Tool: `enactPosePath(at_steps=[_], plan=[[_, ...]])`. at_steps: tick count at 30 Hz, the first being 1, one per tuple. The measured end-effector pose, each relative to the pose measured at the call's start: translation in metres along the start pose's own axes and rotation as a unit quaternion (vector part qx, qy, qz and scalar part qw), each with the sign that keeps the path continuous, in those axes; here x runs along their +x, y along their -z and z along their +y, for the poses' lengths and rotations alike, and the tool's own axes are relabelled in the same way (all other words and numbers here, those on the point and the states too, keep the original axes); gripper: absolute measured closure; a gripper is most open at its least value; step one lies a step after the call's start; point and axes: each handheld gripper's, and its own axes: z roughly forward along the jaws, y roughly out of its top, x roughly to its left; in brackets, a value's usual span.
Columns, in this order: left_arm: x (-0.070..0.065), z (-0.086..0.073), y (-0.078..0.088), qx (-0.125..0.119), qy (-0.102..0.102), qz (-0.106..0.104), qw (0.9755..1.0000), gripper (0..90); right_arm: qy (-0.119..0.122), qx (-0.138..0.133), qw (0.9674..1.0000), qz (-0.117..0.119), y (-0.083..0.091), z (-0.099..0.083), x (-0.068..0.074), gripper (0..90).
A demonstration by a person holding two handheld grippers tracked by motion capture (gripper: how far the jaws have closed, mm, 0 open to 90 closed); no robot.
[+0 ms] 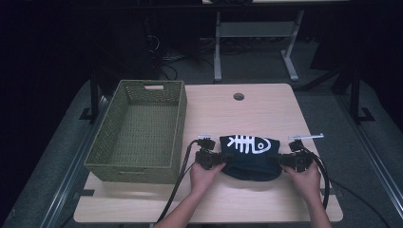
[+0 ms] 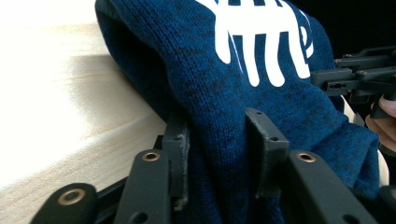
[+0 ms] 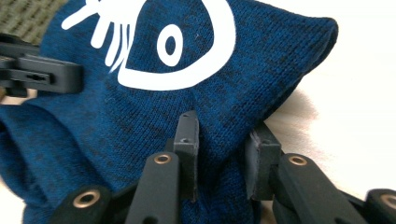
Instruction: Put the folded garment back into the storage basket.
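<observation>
- Gripping is the step in hand: the left gripper (image 1: 224, 158) and the right gripper (image 1: 282, 159) each pinch one end of the dark blue knit hat (image 1: 250, 156), which lies on the worktop (image 1: 266, 107) just in front of the person, to the right of the woven basket (image 1: 142, 130).
- In the left gripper view the jaws stand closed on a fold of the hat's fabric (image 2: 219, 154); the knit bunches up between the pads, so this gripper is holding the hat, not merely resting against it.
- In the right gripper view the same holds: the jaws clamp a ridge of the blue knit (image 3: 219, 154), just under the white fish-skeleton print (image 3: 173, 46).
- From the high view the hat lies flat with the print facing up, its near edge sagging toward the person between the two grippers; the basket is apart from it and has nothing in it.
- My reading is that the hat is secured at both ends and not yet lifted off the worktop.
- The next move likely calls for raising both hands together, keeping the fabric taut enough not to slip, then carrying it left over the basket rim.
- The main risk is uneven lifting: one pinch holds only a thin fold and could lose the knit.
</observation>
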Motion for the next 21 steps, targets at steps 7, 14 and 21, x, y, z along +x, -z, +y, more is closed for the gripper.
enactPosePath(at_steps=[7,14,21], plan=[[-0.002,0.001,0.002,-0.002,-0.004,-0.007,1.0000,67.0,-0.005,-0.008,0.9998,0.019,0.010,0.000,0.002,71.4],[-0.005,0.002,0.005,-0.003,-0.006,-0.015,0.9999,67.6,-0.001,-0.013,0.9996,0.025,0.020,0.001,0.005,71.5],[-0.012,0.005,0.011,-0.008,-0.019,-0.021,0.9996,67.7,0.002,-0.019,0.9994,0.028,0.028,0.003,0.008,71.5]])
